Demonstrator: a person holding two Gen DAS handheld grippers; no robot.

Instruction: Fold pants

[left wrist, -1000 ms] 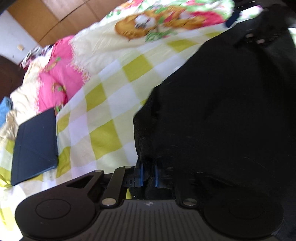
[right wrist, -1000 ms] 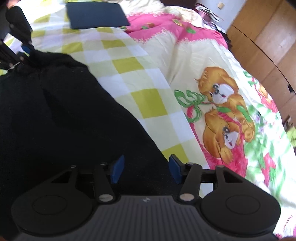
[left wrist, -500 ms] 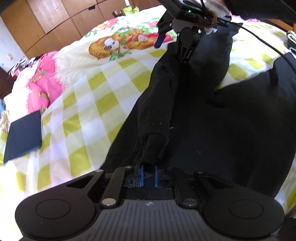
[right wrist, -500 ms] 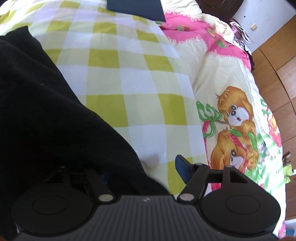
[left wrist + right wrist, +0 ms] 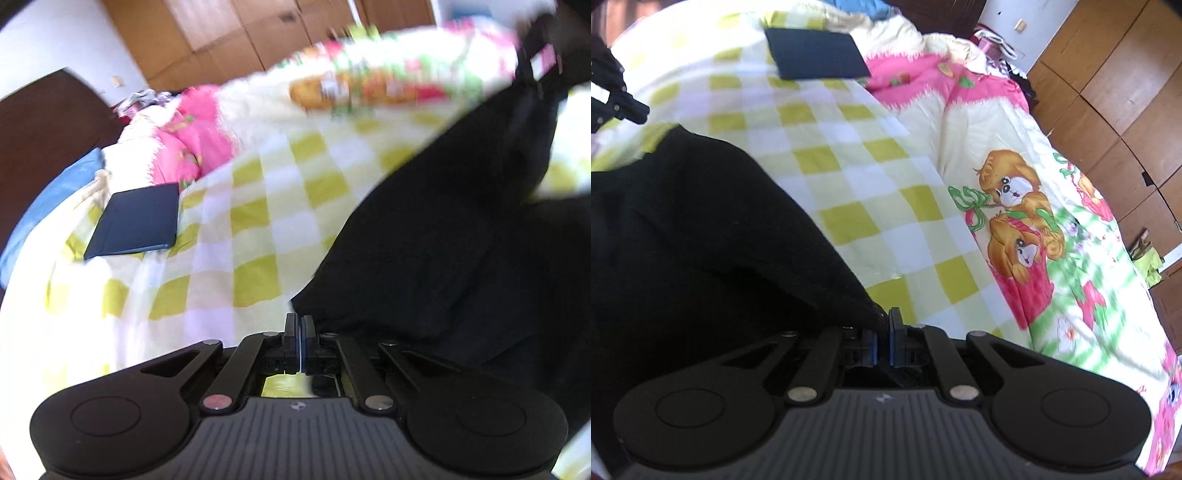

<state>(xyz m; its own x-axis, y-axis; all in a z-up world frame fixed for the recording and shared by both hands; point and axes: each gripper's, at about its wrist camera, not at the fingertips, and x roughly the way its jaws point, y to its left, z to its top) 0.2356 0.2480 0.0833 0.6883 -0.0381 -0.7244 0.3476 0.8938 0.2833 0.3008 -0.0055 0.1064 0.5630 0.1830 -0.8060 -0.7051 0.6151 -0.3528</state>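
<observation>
The black pants point(image 5: 461, 236) lie on a yellow-and-white checked bedspread point(image 5: 258, 206) and fill the right of the left wrist view, which is blurred. My left gripper point(image 5: 298, 325) has its blue pads pressed together with no cloth between them; the pants' edge lies just to its right. In the right wrist view the pants point(image 5: 701, 229) fill the left side. My right gripper point(image 5: 882, 325) is shut on a corner of the pants' edge. The left gripper also shows at the far left of the right wrist view point(image 5: 613, 103).
A dark blue flat case point(image 5: 136, 221) lies on the bedspread to the left; it also shows in the right wrist view point(image 5: 816, 59). A pink and cartoon-bear quilt point(image 5: 1015, 221) covers the far side. Wooden wardrobe doors point(image 5: 1108, 92) stand beyond the bed.
My left gripper has let go of the pants and pulled back, now shut on nothing. My right gripper, open before, has closed on the pants' edge.
</observation>
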